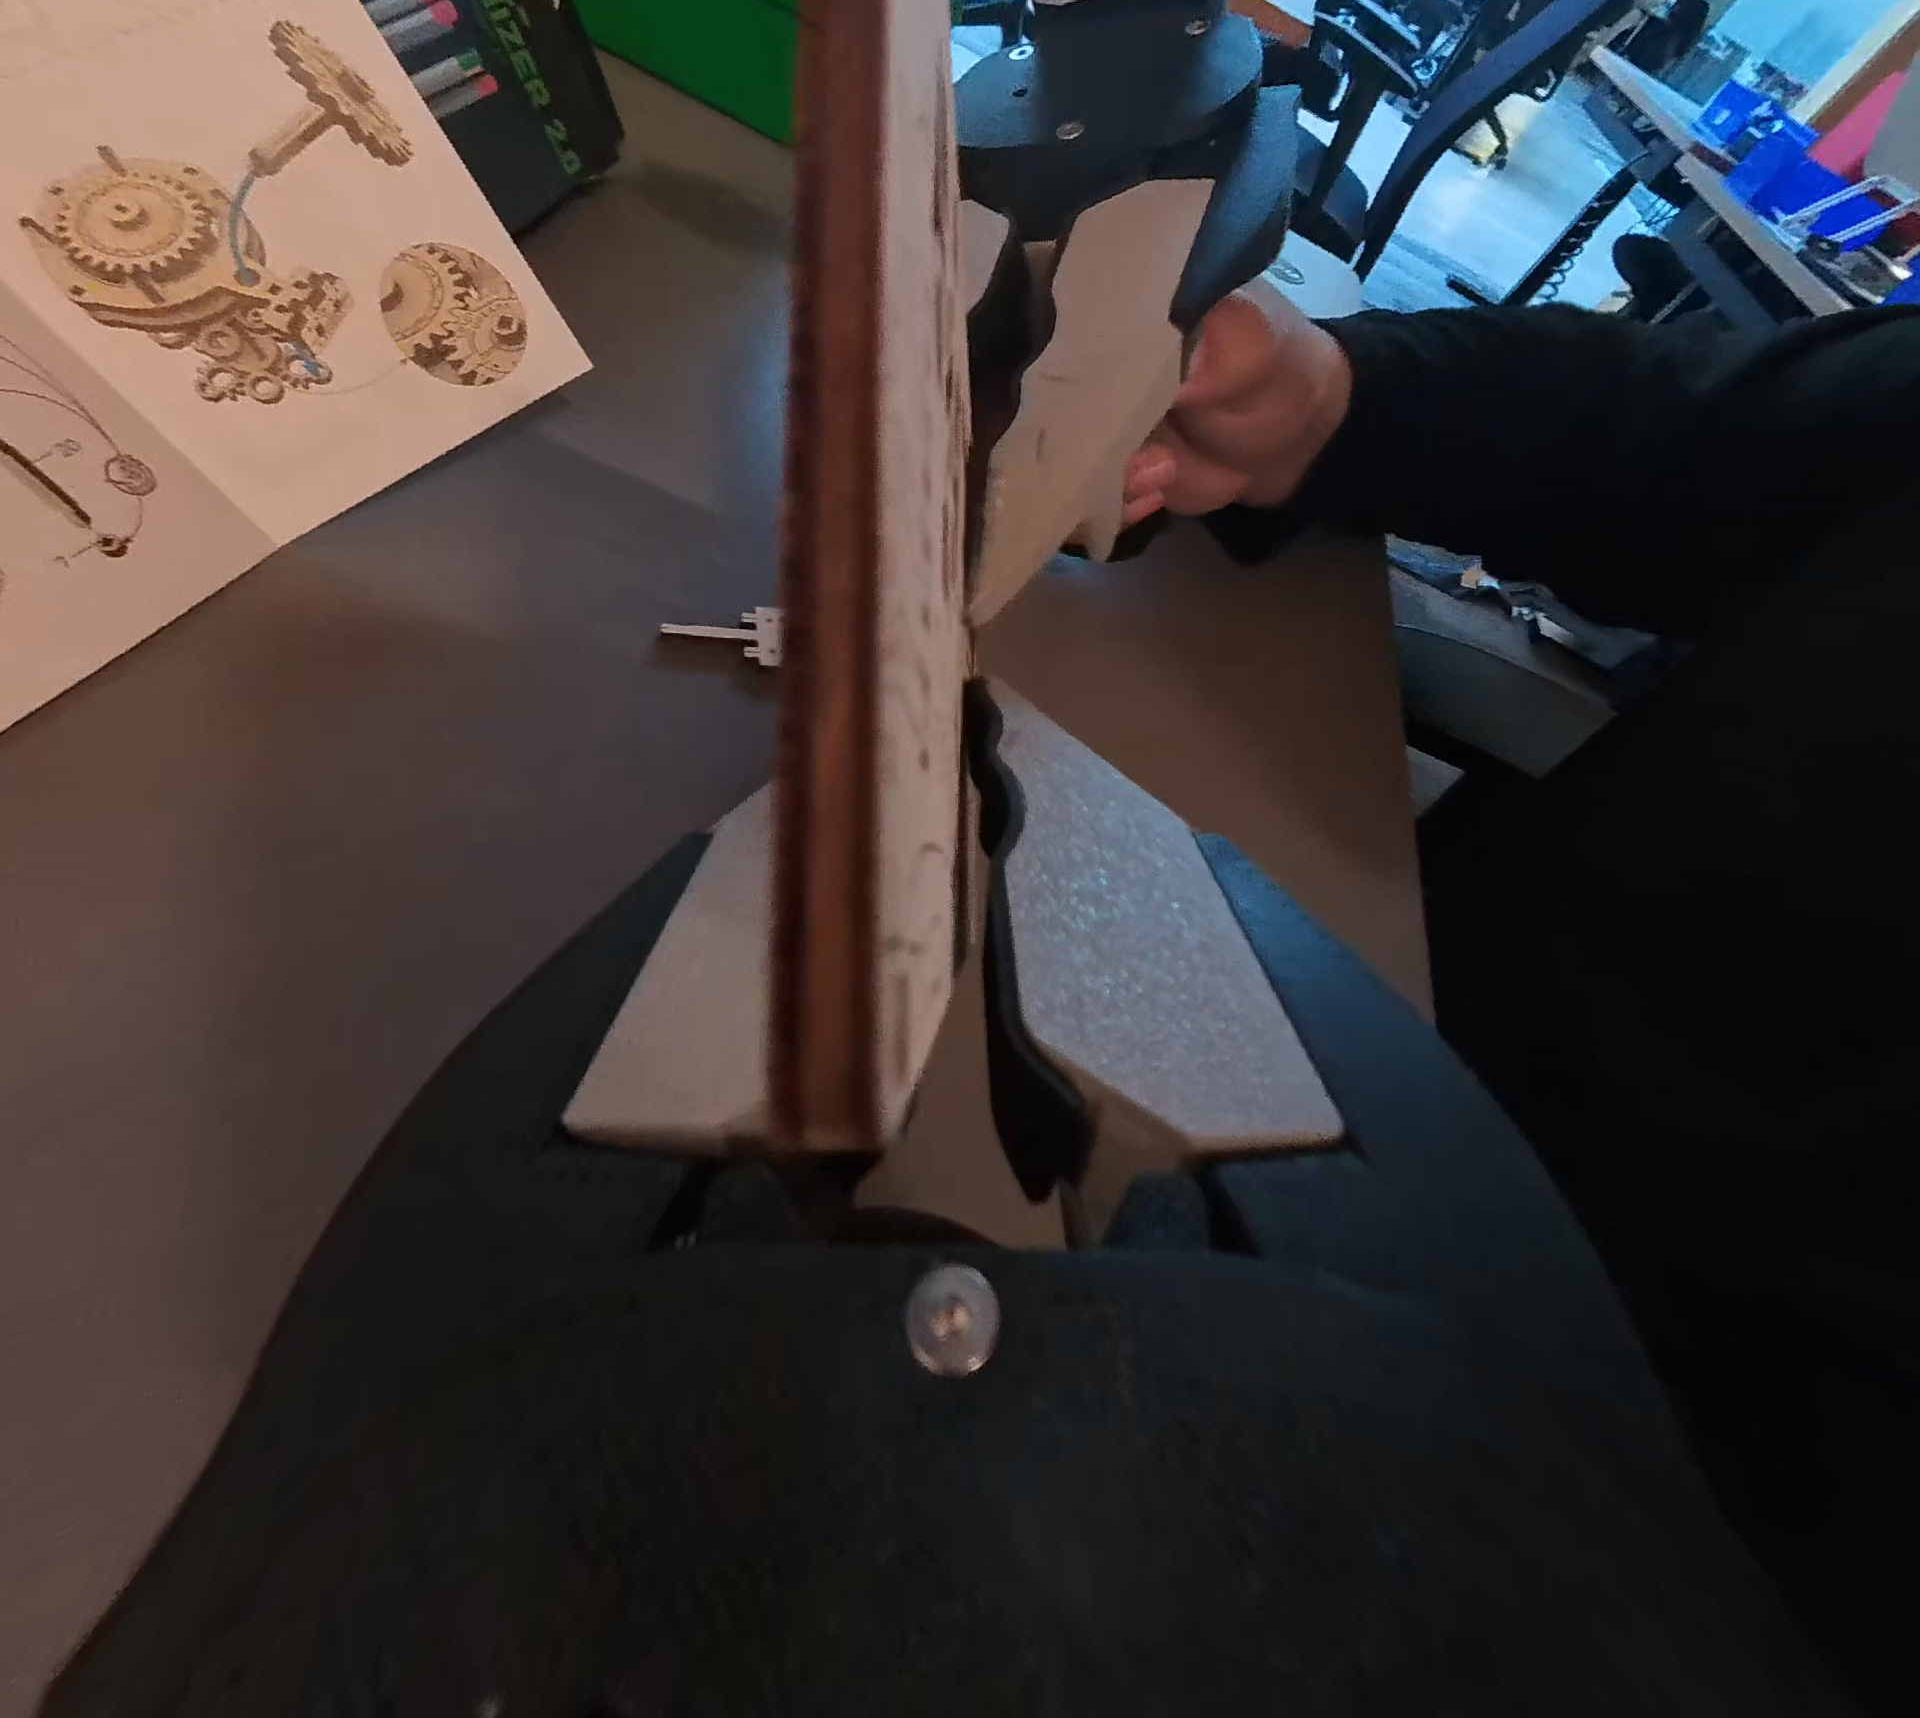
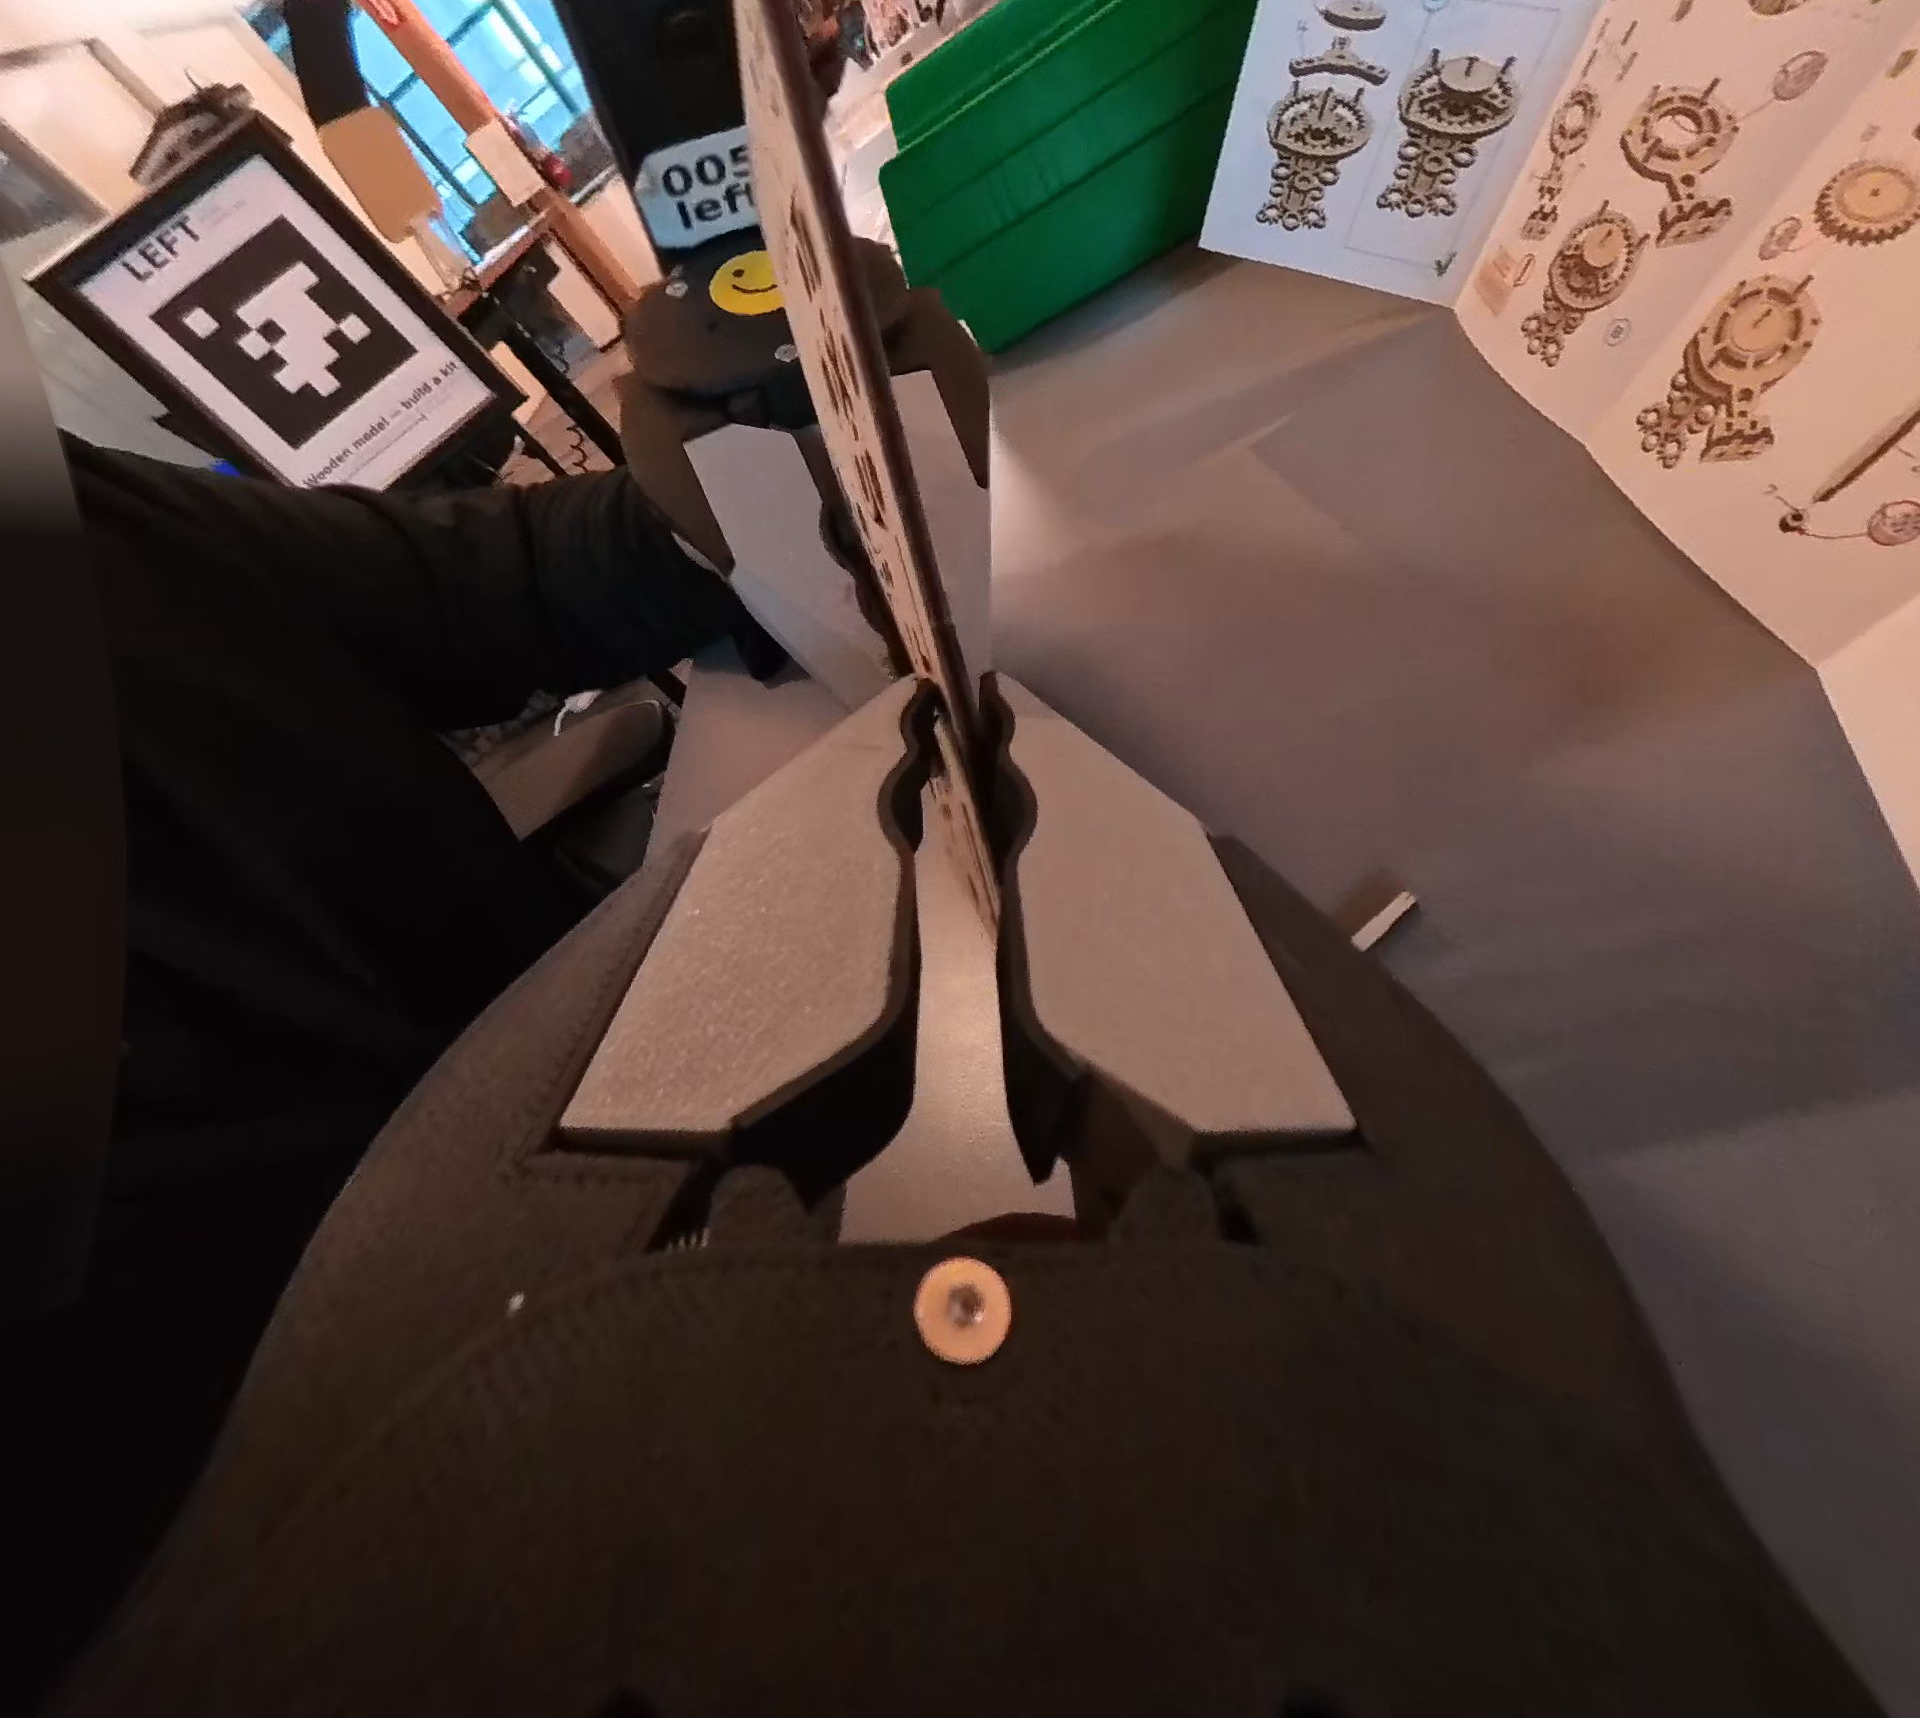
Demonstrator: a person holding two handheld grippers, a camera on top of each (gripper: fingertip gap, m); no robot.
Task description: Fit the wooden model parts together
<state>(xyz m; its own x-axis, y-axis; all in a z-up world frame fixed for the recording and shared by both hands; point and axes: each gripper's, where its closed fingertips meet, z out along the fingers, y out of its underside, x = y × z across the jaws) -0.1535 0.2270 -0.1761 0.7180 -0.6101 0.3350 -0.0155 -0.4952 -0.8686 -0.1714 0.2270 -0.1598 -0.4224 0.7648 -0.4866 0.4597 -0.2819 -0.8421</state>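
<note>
A: Closest in, the left gripper [image 1: 914,837] has its 2 fingers pressed flat against a thin wooden sheet [image 1: 883,421], which stands on edge and runs away from the camera. Its jaws are nearly together, with only the board's thickness between them.

B: The right wrist view shows the right gripper [image 2: 961,733] pinching the same wooden sheet [image 2: 831,297] at the fingertips, the gap just as narrow. So both tools hold 1 panel, lifted above the grey table [image 1: 416,837], facing each other.

A: My worry is that 2 grips on 1 thin panel could fight each other. If either hand twists or pulls off-axis, I judge the sheet could bend or snap along its cut outlines, or slide out of the tips.

B: And loosened parts might drop. A small white piece [image 1: 743,632] lies on the table just beyond the board in the left view.

A: Farther off, the left view shows the person's hand [image 1: 1236,411] on the right tool's handle, an instruction sheet [image 1: 260,214], a dark box [image 1: 488,6].

B: Mine shows the sheet's face with dark cut patterns, which yours sees only edge-on. It also has the green bins [image 2: 1070,141], a framed marker sign [image 2: 281,338], and a small block [image 2: 1382,920] on the table.
</note>
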